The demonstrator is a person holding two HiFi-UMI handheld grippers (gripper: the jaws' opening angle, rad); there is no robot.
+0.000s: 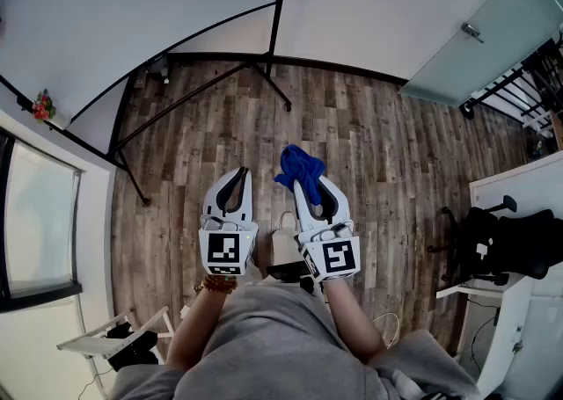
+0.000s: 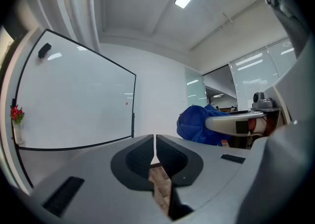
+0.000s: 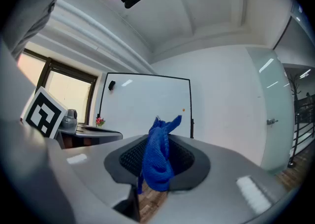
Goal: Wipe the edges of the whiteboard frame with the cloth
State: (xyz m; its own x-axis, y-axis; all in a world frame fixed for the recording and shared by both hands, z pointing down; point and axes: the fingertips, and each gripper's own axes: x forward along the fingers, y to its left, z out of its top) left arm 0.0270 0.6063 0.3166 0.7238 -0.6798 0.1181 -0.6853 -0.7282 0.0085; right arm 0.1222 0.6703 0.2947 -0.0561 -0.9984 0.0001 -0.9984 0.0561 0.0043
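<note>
Blue cloth [image 3: 157, 161] is clamped between the jaws of my right gripper [image 1: 302, 180], bunched past the tips. From it the whiteboard [image 3: 145, 105] lies straight ahead, well apart and upright, its black frame [image 3: 190, 107] wider than tall. My left gripper [image 2: 154, 142], jaws pressed together on nothing, has the whiteboard off to its left. Below the whiteboard, stand legs [image 1: 202, 95] splay toward me, which I judge a trip risk.

The cloth [image 1: 297, 166] was a deep blue. The left gripper [image 1: 241, 172] and the right gripper [image 1: 301, 180] were white with black inner pads, each patterned at the rear with black-and-white squares. The whiteboard [image 1: 132, 11] was white within a thin black frame. The floor [image 1: 378, 143] showed brown-grey wood planks. The person's clothing [image 1: 273, 337] was grey, and the flowers [image 1: 40, 106] red.
</note>
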